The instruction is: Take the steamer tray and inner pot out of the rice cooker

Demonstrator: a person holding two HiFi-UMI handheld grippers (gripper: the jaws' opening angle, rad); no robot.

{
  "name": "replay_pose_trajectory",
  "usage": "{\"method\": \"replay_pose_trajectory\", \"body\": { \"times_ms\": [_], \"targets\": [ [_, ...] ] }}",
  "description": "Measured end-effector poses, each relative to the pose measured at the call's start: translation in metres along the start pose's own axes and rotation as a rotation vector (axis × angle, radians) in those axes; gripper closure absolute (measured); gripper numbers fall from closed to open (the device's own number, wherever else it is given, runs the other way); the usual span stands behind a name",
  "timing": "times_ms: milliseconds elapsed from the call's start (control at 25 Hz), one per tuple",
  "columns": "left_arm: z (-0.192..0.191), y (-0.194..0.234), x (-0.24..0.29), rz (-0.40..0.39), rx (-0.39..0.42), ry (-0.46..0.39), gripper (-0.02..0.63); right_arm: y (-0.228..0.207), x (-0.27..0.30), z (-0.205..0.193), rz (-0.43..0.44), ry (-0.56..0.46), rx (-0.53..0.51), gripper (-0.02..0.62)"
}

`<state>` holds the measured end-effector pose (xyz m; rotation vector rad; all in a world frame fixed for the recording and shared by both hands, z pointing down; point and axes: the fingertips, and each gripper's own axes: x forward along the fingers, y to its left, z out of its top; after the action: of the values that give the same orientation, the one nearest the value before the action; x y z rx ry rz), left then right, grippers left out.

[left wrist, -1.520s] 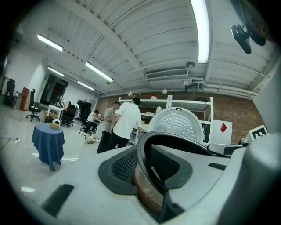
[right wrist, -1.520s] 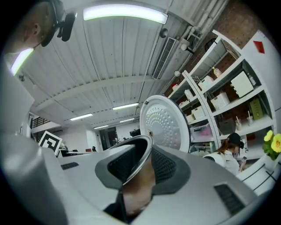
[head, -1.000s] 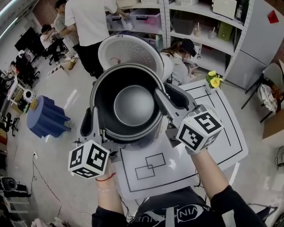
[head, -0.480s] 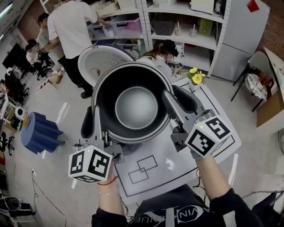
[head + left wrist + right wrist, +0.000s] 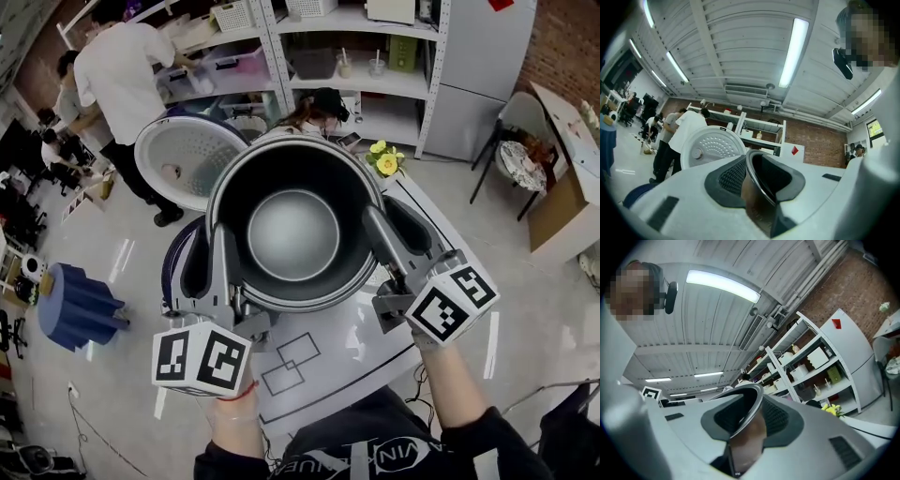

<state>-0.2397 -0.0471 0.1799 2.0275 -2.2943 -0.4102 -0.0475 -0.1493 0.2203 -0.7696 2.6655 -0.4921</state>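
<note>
The dark metal inner pot (image 5: 292, 234) hangs in the air close under the head camera, empty, its round bottom shining. My left gripper (image 5: 223, 255) is shut on the pot's left rim, and my right gripper (image 5: 382, 234) is shut on its right rim. In the left gripper view the pot's rim (image 5: 757, 197) runs between the black pads of the left gripper (image 5: 751, 180). The right gripper view has the rim (image 5: 751, 414) wedged the same way in the right gripper (image 5: 746, 425). The rice cooker's open white lid (image 5: 183, 159) stands behind and to the left, also in the left gripper view as the lid (image 5: 712, 147).
Below lies a white table mat (image 5: 323, 361) with black outlines. Yellow flowers (image 5: 384, 161) stand at its far side. A blue stool (image 5: 73, 309) is on the floor at left. People (image 5: 117, 70) work by the shelves (image 5: 375, 56) at the back.
Both grippers have carried the pot to the right, away from the open lid, and a little higher. The grip on both rims is unchanged.
</note>
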Motion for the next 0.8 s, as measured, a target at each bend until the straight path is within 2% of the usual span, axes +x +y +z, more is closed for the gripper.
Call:
{"method": "replay_pose_trajectory", "body": {
  "times_ms": [160,400,800],
  "targets": [
    [-0.023,-0.025,0.01,-0.074,-0.025,0.039,0.511,-0.025,-0.029,0.0,-0.079,-0.004,-0.007,0.491],
    [-0.08,-0.067,0.025,-0.175,-0.076,0.132,0.511,-0.071,-0.081,-0.005,-0.206,-0.005,-0.021,0.491],
    [-0.184,-0.138,0.033,-0.351,-0.199,0.335,0.511,-0.135,-0.178,-0.018,-0.441,0.025,-0.032,0.491]
  ]
}}
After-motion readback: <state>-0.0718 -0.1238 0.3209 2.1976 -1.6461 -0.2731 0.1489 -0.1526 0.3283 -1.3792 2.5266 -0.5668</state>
